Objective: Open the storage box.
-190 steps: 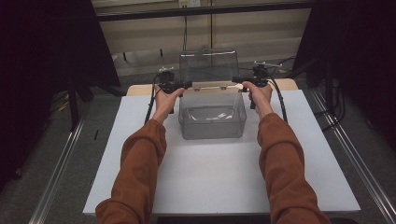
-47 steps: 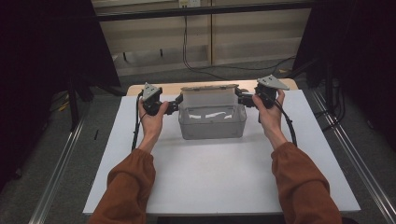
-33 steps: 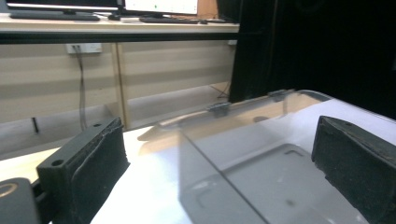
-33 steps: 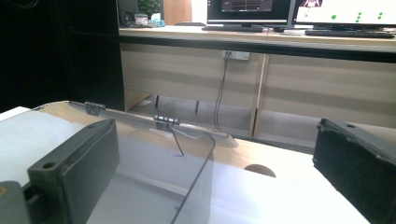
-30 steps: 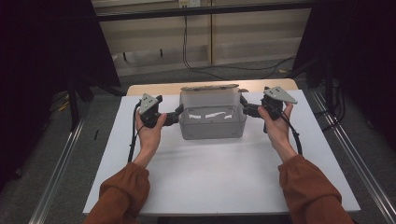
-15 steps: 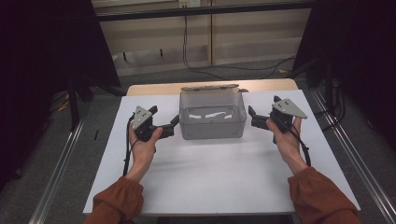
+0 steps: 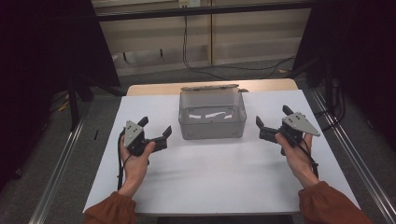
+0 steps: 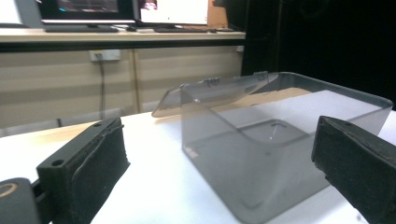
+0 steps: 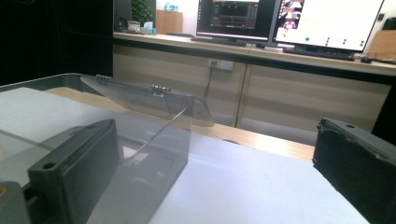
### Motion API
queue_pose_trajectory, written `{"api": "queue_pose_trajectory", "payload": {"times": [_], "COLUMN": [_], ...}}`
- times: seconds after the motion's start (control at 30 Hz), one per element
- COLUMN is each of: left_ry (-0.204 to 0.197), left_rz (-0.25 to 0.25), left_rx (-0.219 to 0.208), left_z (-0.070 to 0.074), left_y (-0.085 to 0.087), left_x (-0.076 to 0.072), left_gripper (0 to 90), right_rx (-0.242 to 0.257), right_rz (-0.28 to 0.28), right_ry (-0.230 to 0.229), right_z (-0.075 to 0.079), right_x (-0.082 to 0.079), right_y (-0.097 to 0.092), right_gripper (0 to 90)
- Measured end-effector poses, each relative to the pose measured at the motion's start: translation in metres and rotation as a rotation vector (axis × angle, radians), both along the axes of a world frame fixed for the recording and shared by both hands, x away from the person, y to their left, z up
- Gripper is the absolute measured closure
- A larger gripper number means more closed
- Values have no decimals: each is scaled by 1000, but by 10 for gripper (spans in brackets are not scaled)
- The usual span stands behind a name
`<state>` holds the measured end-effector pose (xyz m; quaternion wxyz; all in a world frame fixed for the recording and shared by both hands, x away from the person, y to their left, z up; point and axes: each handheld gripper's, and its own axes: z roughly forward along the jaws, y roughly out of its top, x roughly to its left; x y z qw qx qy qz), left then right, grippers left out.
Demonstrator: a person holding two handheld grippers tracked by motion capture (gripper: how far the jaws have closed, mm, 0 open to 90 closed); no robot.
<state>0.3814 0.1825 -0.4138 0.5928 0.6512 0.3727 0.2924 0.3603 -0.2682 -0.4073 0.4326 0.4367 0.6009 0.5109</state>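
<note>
A clear grey plastic box [image 7: 212, 122] stands at the middle back of the white table [image 7: 219, 177]. Its hinged lid [image 7: 210, 87] is folded open behind it. My left gripper [image 7: 155, 126] hovers left of the box, apart from it, open and empty. My right gripper [image 7: 272, 116] is held to the right of the box, also open with nothing in it. In the left gripper view the box [image 8: 280, 154] and its lid [image 8: 210, 91] stand just beyond the black pads [image 8: 88, 168]. In the right gripper view the box wall [image 9: 140, 154] is at the left, the lid [image 9: 149, 98] behind it.
A wooden strip [image 7: 154, 88] runs along the table's back edge. Beyond it are low cabinets [image 9: 261, 93] with cables [image 7: 187, 51] and monitors [image 9: 327, 23] on a counter. Dark stands [image 7: 74, 93] flank the table on both sides.
The lid, upright between both grippers 6.3 s ago, now lies folded back. Over the last second both grippers left the box's sides and moved outward and toward the person.
</note>
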Motion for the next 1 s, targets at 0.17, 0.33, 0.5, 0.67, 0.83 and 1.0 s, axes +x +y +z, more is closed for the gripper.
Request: {"api": "queue_pose_trajectory", "payload": {"times": [0.17, 0.33, 0.5, 0.67, 0.83, 1.0], "left_ry": [11, 24, 39, 67, 68, 86], "left_rz": [8, 39, 42, 80, 88, 90], "left_rx": [8, 15, 12, 13, 13, 30], "left_z": [-1, -1, -4, -9, -14, -23], "left_y": [5, 11, 19, 26, 34, 39], "left_x": [-11, -23, -33, -47, -55, -63], "left_gripper": [29, 30, 30, 31, 31, 31], "right_rx": [20, 23, 27, 44, 40, 32], "right_rz": [-6, -13, -46, -70, -84, -98], "right_ry": [9, 12, 23, 7, 8, 29], "right_z": [-11, -16, -21, -17, -23, -34], "right_x": [-19, -37, -56, -72, -86, -93], "right_y": [-8, -15, -26, -37, -44, -46], "right_gripper": [2, 1, 0, 0, 0, 0]}}
